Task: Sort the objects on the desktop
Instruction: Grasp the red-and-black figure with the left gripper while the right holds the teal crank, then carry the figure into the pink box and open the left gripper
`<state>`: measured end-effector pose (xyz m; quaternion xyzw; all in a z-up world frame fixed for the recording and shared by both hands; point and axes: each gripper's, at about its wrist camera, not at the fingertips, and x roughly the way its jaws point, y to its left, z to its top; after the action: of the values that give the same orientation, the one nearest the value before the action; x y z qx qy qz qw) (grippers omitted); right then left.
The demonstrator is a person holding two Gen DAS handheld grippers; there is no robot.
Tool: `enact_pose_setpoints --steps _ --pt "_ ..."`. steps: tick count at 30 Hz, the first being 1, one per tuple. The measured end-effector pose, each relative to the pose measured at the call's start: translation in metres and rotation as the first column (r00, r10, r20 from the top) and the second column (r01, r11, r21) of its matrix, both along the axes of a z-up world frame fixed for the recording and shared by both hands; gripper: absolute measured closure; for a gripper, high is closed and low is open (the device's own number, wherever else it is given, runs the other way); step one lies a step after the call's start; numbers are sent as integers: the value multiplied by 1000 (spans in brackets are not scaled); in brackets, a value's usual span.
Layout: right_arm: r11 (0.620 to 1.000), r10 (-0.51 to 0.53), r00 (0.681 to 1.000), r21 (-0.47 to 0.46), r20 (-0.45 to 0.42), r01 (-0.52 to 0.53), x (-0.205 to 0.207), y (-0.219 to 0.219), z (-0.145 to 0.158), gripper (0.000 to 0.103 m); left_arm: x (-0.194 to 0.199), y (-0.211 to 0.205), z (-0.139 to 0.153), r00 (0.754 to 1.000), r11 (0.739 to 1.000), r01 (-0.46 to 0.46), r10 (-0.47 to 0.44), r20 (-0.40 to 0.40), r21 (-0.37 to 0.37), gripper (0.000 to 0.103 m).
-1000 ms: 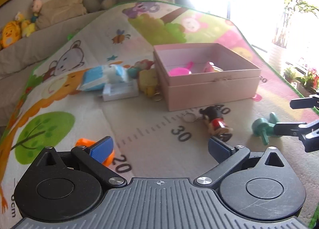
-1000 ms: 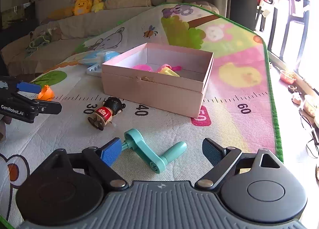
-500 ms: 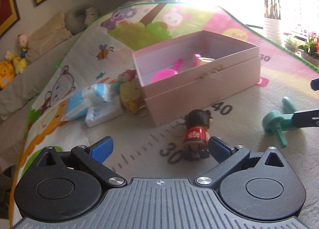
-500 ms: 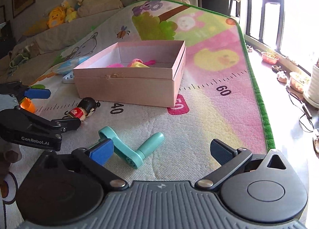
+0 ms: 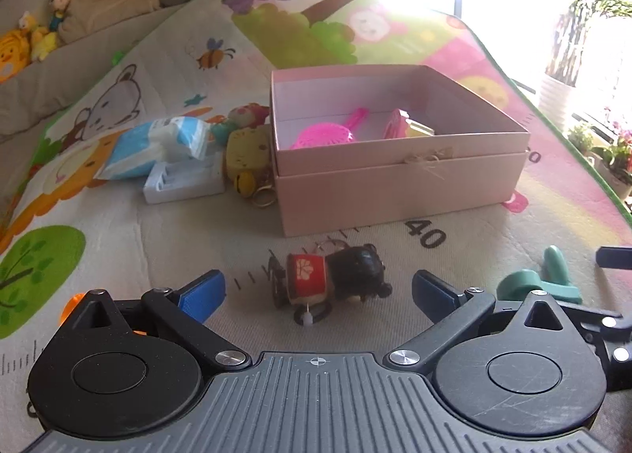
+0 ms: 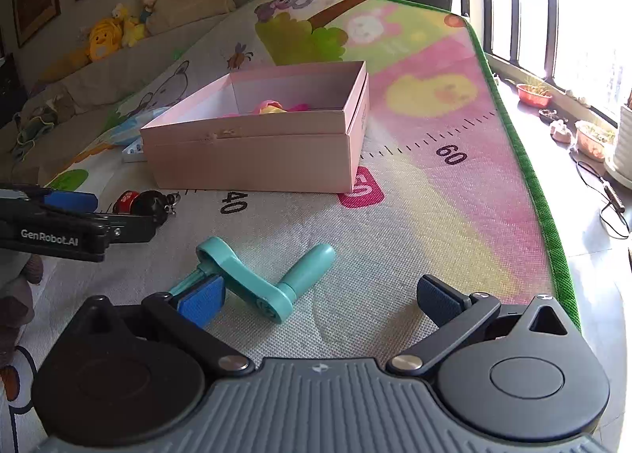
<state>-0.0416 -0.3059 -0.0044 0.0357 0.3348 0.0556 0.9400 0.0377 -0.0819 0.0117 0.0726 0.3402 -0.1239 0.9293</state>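
Note:
A small doll [image 5: 335,279] with black hair and a red body lies on its side on the play mat, just ahead of and between the open fingers of my left gripper [image 5: 318,293]. It also shows in the right wrist view [image 6: 146,204]. A teal crank handle [image 6: 256,279] lies on the mat between the open fingers of my right gripper [image 6: 320,297], nearer the left finger. It also shows in the left wrist view [image 5: 549,279]. The open pink box [image 5: 395,176] stands behind and holds a pink scoop [image 5: 331,133] and a yellow-pink toy [image 5: 407,125].
Left of the box lie a blue tissue pack [image 5: 158,145], a white tray [image 5: 181,180], a yellow plush keychain [image 5: 247,155] and a small doll [image 5: 245,117]. An orange object [image 5: 71,305] sits by my left finger. The mat's green edge [image 6: 545,216] runs at the right.
My left gripper has moved in on the black-haired doll, which now lies between its fingers. My right gripper has moved closer to the teal crank handle. Both stay open.

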Motion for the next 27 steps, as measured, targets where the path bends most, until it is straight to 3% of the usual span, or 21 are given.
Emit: enact_pose_setpoints --steps 2,3,4,5,14,19,22,27 --pt "1000 3 1000 -2 2 -3 0 0 0 0 8 -2 -2 1000 1000 -25 25 -6 -16 5" --pt "1000 4 1000 -1 3 -4 0 0 0 0 10 -2 -3 999 999 -32 32 -7 -18 12" --pt "1000 5 1000 1 3 -5 0 0 0 0 12 -2 -3 999 999 -33 33 -12 -14 30" --pt "1000 6 1000 2 3 -6 0 0 0 0 12 -2 -3 999 999 -33 33 -17 -13 32" --pt "996 81 996 23 35 -82 -4 -1 25 0 -38 31 0 998 998 60 -60 -21 -2 32" --pt "994 94 994 63 -48 -91 5 9 20 0 -72 50 -1 997 998 64 -64 -35 0 32" --pt "993 82 991 97 -109 -71 14 20 13 0 -81 59 -1 998 999 48 -48 -33 -11 26" --pt "998 61 993 38 -101 -57 27 45 10 0 -82 66 0 998 998 47 -48 -28 -36 16"
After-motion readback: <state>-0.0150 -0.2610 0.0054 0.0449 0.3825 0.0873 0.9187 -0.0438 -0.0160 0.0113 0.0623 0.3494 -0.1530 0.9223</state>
